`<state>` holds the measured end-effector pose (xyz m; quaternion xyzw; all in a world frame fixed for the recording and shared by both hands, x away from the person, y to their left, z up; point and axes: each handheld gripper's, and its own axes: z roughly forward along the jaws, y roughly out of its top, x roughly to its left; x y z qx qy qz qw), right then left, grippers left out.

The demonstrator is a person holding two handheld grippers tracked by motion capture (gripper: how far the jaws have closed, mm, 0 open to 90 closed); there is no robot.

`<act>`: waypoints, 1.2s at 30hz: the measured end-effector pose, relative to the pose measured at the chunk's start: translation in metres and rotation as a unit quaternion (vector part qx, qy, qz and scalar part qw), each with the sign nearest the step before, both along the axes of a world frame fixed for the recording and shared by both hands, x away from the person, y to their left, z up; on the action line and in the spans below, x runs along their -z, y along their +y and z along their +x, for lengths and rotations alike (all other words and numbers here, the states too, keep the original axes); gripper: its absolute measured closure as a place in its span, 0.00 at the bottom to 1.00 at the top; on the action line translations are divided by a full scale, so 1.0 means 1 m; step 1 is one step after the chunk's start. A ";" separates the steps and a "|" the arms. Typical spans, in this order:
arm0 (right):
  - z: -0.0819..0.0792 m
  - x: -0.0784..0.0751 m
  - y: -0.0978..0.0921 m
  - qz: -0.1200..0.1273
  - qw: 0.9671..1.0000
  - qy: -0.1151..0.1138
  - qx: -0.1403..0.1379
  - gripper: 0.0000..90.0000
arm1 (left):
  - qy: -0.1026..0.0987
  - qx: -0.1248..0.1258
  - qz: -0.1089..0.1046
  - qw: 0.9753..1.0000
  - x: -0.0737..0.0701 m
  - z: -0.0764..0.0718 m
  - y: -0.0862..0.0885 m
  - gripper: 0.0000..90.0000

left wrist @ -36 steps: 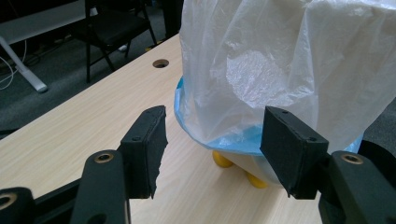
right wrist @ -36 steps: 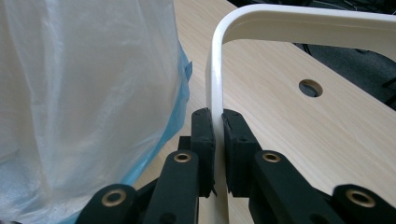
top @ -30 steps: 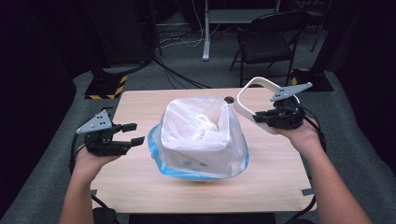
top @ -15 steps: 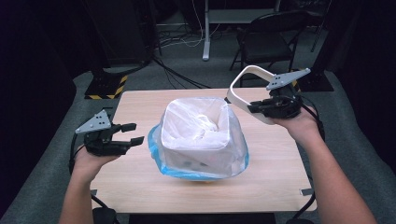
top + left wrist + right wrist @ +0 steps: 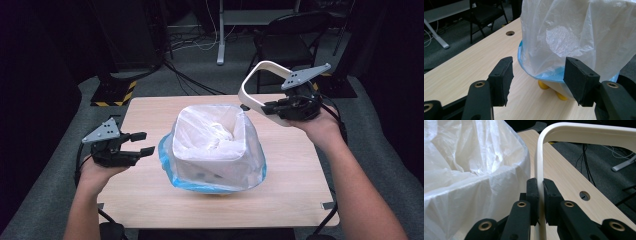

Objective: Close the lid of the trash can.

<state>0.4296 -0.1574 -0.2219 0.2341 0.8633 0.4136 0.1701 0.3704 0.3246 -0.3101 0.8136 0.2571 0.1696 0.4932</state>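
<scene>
A small bin [image 5: 215,150] stands mid-table, lined with a white plastic bag [image 5: 212,131] whose edge hangs down over a blue liner [image 5: 170,165]. In the left gripper view the bag [image 5: 574,37] rises close ahead, with yellow feet [image 5: 543,85] under the bin. My right gripper [image 5: 270,107] is shut on a cream-white ring frame [image 5: 255,82], held in the air at the bin's far right corner. The frame [image 5: 540,162] runs up between the jaws beside the bag [image 5: 471,170]. My left gripper [image 5: 142,143] is open and holds nothing, left of the bin.
The light wooden table [image 5: 300,175] has a round cable hole [image 5: 584,195] near its far right corner and another cable hole [image 5: 510,33] at the far left. A black folding chair [image 5: 290,40], floor cables and a desk leg [image 5: 220,35] lie beyond the table.
My right gripper has lifted the ring frame higher and carried it a little left, toward the bin's top. My left gripper has stayed put.
</scene>
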 end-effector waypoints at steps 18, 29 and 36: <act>-0.027 -0.015 0.033 -0.016 0.997 -0.023 -0.066 0.93 | -0.001 0.006 0.003 1.000 0.000 0.000 -0.003 0.44; -0.048 -0.023 0.056 -0.019 0.992 -0.027 -0.120 0.93 | 0.001 0.009 0.004 1.000 0.000 -0.001 -0.006 0.44; -0.061 -0.024 0.071 -0.022 0.988 -0.029 -0.153 0.93 | 0.000 0.012 0.005 1.000 0.000 -0.002 -0.007 0.44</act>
